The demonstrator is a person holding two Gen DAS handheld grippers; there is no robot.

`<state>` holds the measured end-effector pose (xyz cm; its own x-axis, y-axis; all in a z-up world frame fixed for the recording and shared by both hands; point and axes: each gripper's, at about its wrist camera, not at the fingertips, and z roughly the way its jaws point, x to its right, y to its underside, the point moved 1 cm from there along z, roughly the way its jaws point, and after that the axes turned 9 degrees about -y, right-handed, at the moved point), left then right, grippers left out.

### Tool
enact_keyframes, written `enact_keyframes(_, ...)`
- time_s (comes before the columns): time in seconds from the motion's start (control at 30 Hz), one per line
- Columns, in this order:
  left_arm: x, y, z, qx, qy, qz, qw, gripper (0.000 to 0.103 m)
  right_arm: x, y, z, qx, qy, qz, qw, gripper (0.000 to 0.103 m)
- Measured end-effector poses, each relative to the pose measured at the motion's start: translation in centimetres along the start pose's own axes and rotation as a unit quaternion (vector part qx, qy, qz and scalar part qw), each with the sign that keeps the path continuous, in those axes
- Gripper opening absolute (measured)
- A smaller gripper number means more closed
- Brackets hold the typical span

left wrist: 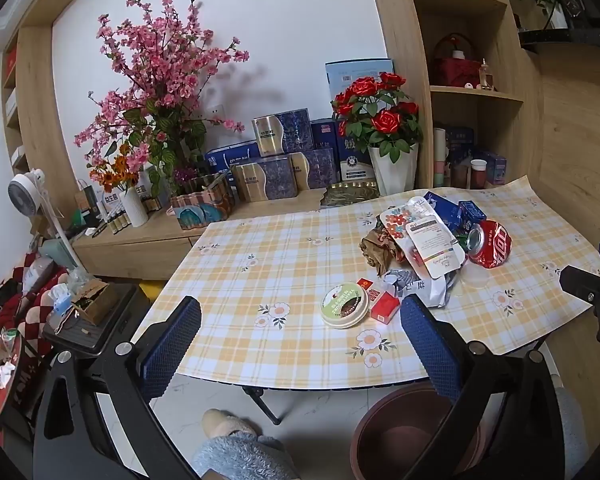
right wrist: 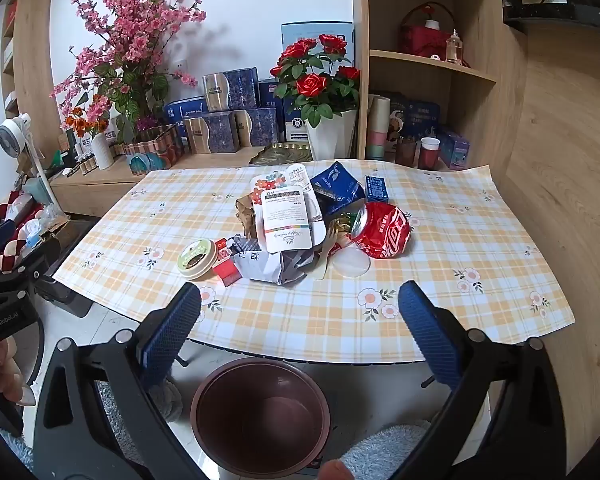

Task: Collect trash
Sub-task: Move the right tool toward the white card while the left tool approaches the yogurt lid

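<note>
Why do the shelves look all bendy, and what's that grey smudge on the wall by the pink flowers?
Left wrist view: the fisheye lens bows the shelves and darkens the corners. The smudge is the pink flowers' soft shadow on the wall. Right wrist view: same curving, the table edge bulges; light is even and the red can is sharp.

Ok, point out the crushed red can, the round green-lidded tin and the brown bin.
crushed red can point(right wrist: 386, 232), right wrist view, its dented side.
round green-lidded tin point(right wrist: 197, 258), right wrist view, lid centre.
brown bin point(right wrist: 236, 372), right wrist view, rim.

One crushed red can point(right wrist: 382, 231), one round tin point(right wrist: 197, 259), two blue cartons point(right wrist: 340, 188), one brown bin point(right wrist: 260, 416), one small red box point(right wrist: 227, 270)
</note>
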<state>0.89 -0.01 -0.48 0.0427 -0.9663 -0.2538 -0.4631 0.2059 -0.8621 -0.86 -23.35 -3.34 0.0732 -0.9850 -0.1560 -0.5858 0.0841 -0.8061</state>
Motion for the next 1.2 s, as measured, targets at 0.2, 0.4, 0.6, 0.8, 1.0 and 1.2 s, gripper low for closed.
enact_keyframes(0.2, 0.0, 0.0, 0.0, -0.002, 0.0, 0.001, 1.0, 0.098, 0.0, 0.0, 0.0, 0.0, 0.0, 0.0, 1.0, 0.097)
enact_keyframes(0.4, -0.2, 0.0, -0.1, 0.0, 0.0, -0.001, 1.0, 0.098, 0.0, 0.0, -0.1, 0.0, 0.0, 0.0, 1.0, 0.097)
enact_keyframes(0.6, -0.5, 0.1, -0.2, -0.001, 0.0, -0.002, 1.0, 0.098, 0.1, 0.0, -0.1, -0.001, 0.0, 0.002, 1.0, 0.097)
enact_keyframes(0.8, -0.9, 0.2, 0.3, -0.009, 0.012, 0.0, 0.9999, 0.098, 0.6, 0.4, 0.3, -0.009, 0.003, 0.006, 1.0, 0.097)
enact_keyframes(1.0, -0.9, 1.0, 1.6, -0.035, 0.034, -0.021, 0.9986, 0.098, 0.5, 1.0, 0.9, -0.015, 0.006, 0.008, 1.0, 0.097)
enact_keyframes(1.2, -0.7, 2.2, 3.5, -0.056, 0.057, -0.009, 0.9967, 0.098, 1.0, 1.5, 2.2, -0.019, -0.011, 0.021, 1.0, 0.097)
